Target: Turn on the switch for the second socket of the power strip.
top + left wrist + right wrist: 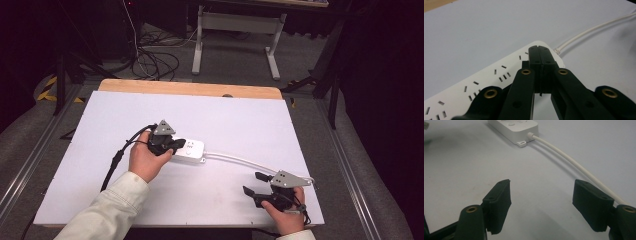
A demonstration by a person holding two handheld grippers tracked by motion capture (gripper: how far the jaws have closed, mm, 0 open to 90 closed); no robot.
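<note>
From here I see the long white plastic power strip (189,150) lying flat near the middle of the white tabletop (225,115), its round white cord (240,160) running off toward the near right corner. My left gripper (179,144) hovers over the strip's left part with its two black jaws pressed flat together and nothing pinched between them; in the left gripper view the closed tips (541,56) sit above the cord end of the strip (486,82), and I cannot tell whether they touch the casing. My right gripper (254,183) rests low near the table's front edge with its jaws spread wide and empty, the cord (574,165) passing just beside the far jaw and leading up to the strip's end (516,130). I judge the strip to be light, rigid and smooth-skinned, so it will skate on this surface if pushed from one end and could swing about the cord. The cord is stiff enough to tug the body around. I would take hold across the narrow width of the casing, pads on the two long side walls, rather than on the slotted top face, or pin it from above while the other side works.
</note>
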